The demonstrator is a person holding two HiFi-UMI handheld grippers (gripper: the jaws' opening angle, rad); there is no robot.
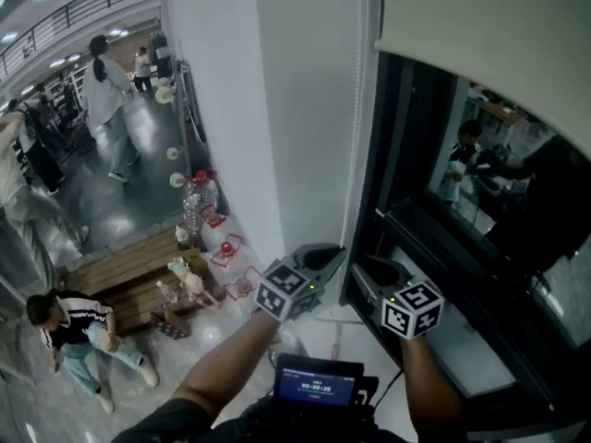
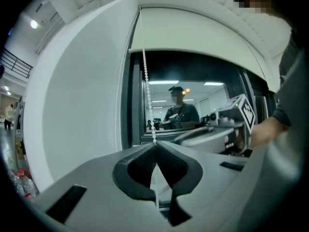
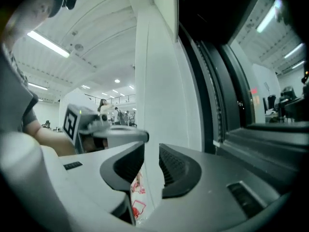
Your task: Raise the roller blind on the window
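L claw pinches bead chain at tips.

The left gripper and right gripper are crowding side by side into the tight corner between the white pillar and the window frame. The bead chain is hanging in that gap, and the roller blind is closing off the room overhead.

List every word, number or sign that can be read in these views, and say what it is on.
No text reads clearly.
Screen at the person's chest: a row of light digits, too blurred to read.
Left cube, right cube: black-and-white square patterns, no letters.
Red-and-white packs on the floor: print too small.
Red sign behind the glass: too blurred.
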